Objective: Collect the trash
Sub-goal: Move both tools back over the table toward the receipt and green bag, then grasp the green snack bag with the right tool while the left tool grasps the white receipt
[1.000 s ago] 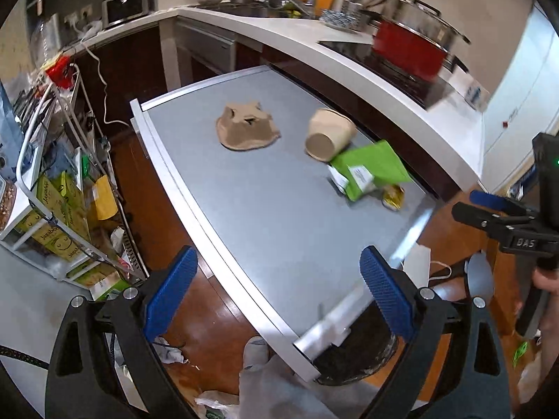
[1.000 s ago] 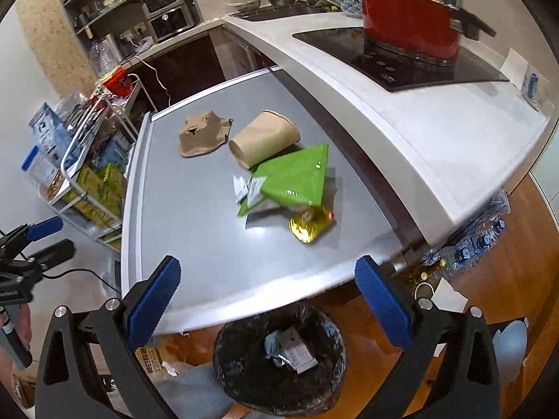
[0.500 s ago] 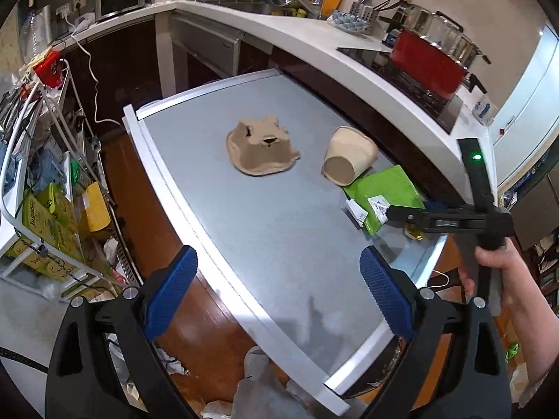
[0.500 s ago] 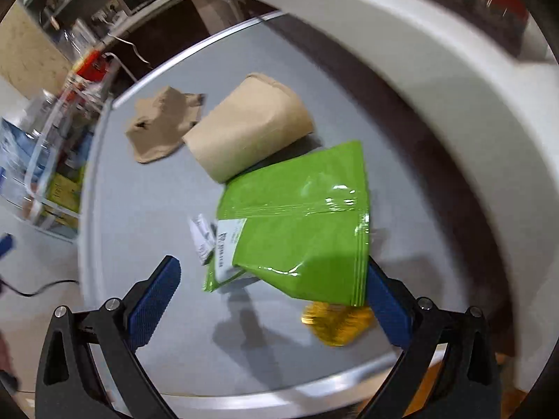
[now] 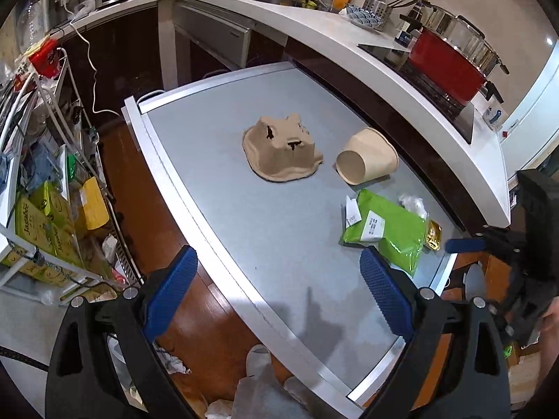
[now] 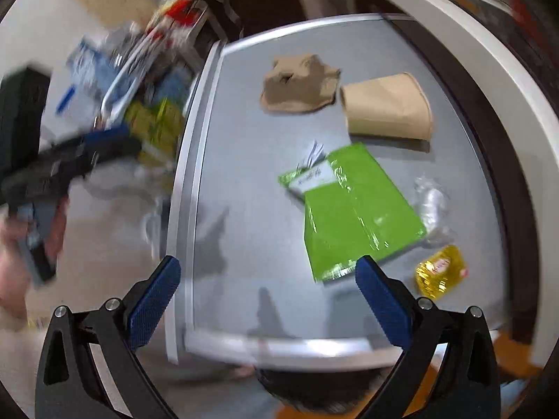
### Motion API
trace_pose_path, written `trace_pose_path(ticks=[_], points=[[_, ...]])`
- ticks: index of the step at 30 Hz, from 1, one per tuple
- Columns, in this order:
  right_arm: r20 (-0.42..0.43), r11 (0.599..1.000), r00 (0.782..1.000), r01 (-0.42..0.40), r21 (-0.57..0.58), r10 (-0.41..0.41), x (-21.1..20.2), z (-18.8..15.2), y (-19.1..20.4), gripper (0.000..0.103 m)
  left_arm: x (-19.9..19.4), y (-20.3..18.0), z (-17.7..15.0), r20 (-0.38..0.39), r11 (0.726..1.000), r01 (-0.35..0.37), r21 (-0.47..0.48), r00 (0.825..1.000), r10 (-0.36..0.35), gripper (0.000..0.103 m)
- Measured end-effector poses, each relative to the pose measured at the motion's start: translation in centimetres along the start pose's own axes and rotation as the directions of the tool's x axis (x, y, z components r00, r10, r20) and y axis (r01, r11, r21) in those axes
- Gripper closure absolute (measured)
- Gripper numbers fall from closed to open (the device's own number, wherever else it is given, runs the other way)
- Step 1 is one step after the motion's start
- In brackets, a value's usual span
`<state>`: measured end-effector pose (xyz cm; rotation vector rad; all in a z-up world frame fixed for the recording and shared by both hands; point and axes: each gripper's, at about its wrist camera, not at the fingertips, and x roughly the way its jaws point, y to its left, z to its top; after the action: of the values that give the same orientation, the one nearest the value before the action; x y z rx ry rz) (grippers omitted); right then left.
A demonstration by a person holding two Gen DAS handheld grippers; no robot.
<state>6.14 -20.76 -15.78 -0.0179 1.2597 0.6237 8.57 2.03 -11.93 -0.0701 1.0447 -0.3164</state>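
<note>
Half a second ago the right gripper (image 6: 267,291) hung close over the glossy green plastic pouch (image 6: 353,206); now it sits farther back, above the near edge of the grey tabletop (image 6: 244,174), with its view smeared by motion. A crumpled clear plastic wrapper (image 6: 431,202) that was not visible before shows just beside the pouch's far edge, so the pouch seems to have been nudged or uncovered rather than lifted. Both grippers stand wide open and hold nothing: the left gripper (image 5: 276,288) hovers over the tabletop's near-left edge.

By my reading, no piece has been collected yet. All of it lies on the tabletop: the brown moulded-pulp cup carrier (image 5: 281,152), upside down; the tan paper cup (image 5: 367,160) on its side just beside it; the green pouch near the front; a small gold foil packet (image 6: 440,270) just beside the pouch's corner. The dark bin's rim (image 6: 314,389) shows below the tabletop's front edge.

Writing: yellow-green boxes (image 5: 29,225) on the wire rack read "Jagabee". The white label on the pouch carries print too small to read.
</note>
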Motion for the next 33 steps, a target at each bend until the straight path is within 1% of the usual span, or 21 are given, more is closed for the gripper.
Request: trace_pose_path(ticks=[1, 2, 3, 4, 5, 8, 10, 13, 14, 15, 16, 18, 21, 24, 25, 27, 29, 30, 31, 33], points=[[0.012, 0.998, 0.999, 0.034, -0.047, -0.034, -0.8, -0.4, -0.2, 0.005, 0.0, 0.1, 0.0, 0.002, 1.0, -0.001, 0.0, 1.0, 0.001, 0.008], [0.028, 0.991, 0.994, 0.104, -0.082, -0.102, -0.9, 0.0, -0.2, 0.005, 0.1, 0.2, 0.0, 0.001, 1.0, -0.001, -0.003, 1.0, 0.001, 0.008], [0.037, 0.981, 0.986, 0.167, -0.097, -0.164, -0.7, 0.5, -0.5, 0.005, 0.3, 0.4, -0.1, -0.005, 1.0, 0.001, -0.01, 1.0, -0.002, 0.008], [0.046, 0.963, 0.969, 0.245, -0.112, -0.241, 0.0, 1.4, -0.9, 0.005, 0.5, 0.6, -0.1, -0.013, 1.0, 0.005, -0.014, 1.0, -0.006, 0.008], [0.049, 0.956, 0.963, 0.268, -0.119, -0.264, 0.5, 2.0, -1.2, 0.005, 0.8, 0.7, -0.1, -0.022, 1.0, 0.009, -0.02, 1.0, -0.01, 0.008], [-0.001, 0.947, 0.956, 0.29, -0.137, -0.293, 3.3, 4.1, -3.0, 0.005, 1.0, 0.9, -0.2, -0.028, 0.999, 0.023, -0.029, 0.999, -0.024, 0.008], [-0.053, 0.95, 0.957, 0.273, -0.154, -0.284, 5.4, 5.1, -3.9, 0.005, 1.1, 0.9, -0.1, -0.025, 1.0, 0.026, -0.013, 0.999, -0.027, 0.008], [-0.131, 0.949, 0.952, 0.249, -0.193, -0.276, 8.5, 5.5, -4.9, 0.005, 1.4, 0.8, 0.1, -0.028, 1.0, 0.008, 0.012, 1.0, -0.007, 0.008], [-0.148, 0.949, 0.951, 0.237, -0.205, -0.27, 9.0, 5.5, -5.0, 0.008, 1.4, 0.8, 0.2, -0.026, 1.0, 0.004, 0.013, 1.0, -0.004, 0.008], [-0.17, 0.954, 0.953, 0.212, -0.212, -0.249, 9.5, 5.4, -5.0, 0.018, 1.4, 0.9, 0.2, -0.024, 1.0, 0.003, 0.011, 1.0, -0.002, 0.008], [-0.175, 0.956, 0.954, 0.205, -0.211, -0.243, 9.6, 5.4, -5.0, 0.019, 1.3, 1.1, 0.2, -0.021, 1.0, 0.001, 0.007, 1.0, -0.001, 0.008], [-0.162, 0.965, 0.965, 0.171, -0.201, -0.205, 9.2, 5.3, -4.8, 0.024, 1.4, 1.4, 0.2, -0.02, 1.0, 0.0, -0.004, 1.0, 0.0, 0.008], [-0.129, 0.97, 0.973, 0.165, -0.179, -0.189, 7.7, 4.6, -4.2, 0.025, 2.0, 1.5, 0.4, -0.032, 1.0, 0.0, -0.004, 1.0, 0.0, 0.008], [-0.089, 0.982, 0.985, 0.135, -0.134, -0.148, 5.6, 3.2, -3.8, 0.025, 3.3, 0.7, 0.8, -0.057, 0.997, -0.008, 0.076, 0.998, 0.013, 0.008], [-0.082, 0.985, 0.987, 0.126, -0.12, -0.136, 5.0, 2.7, -3.7, 0.025, 4.1, 0.2, 0.9, -0.07, 0.991, -0.02, 0.131, 0.997, 0.029, 0.008], [-0.079, 0.987, 0.987, 0.133, -0.086, -0.14, 4.0, 1.3, -3.6, 0.025, 5.3, -0.8, 1.1, -0.078, 0.974, -0.04, 0.222, 0.995, 0.058, 0.008], [-0.077, 0.991, 0.988, 0.129, -0.04, -0.131, 3.4, 0.1, -4.1, 0.025, 7.0, -2.0, 1.4, -0.102, 0.948, -0.05, 0.314, 0.991, 0.086, 0.008], [-0.077, 0.992, 0.989, 0.123, -0.021, -0.125, 3.4, -0.3, -4.4, 0.025, 7.6, -2.4, 1.4, -0.109, 0.938, -0.051, 0.342, 0.99, 0.094, 0.008], [-0.076, 0.992, 0.989, 0.129, -0.002, -0.128, 3.4, -0.9, -4.7, 0.025, 8.1, -2.7, 1.5, -0.117, 0.934, -0.046, 0.355, 0.989, 0.093, 0.008], [-0.073, 0.99, 0.988, 0.137, 0.025, -0.135, 3.1, -1.6, -4.8, 0.025, 8.7, -3.1, 1.8, -0.129, 0.931, -0.03, 0.363, 0.988, 0.082, 0.008]])
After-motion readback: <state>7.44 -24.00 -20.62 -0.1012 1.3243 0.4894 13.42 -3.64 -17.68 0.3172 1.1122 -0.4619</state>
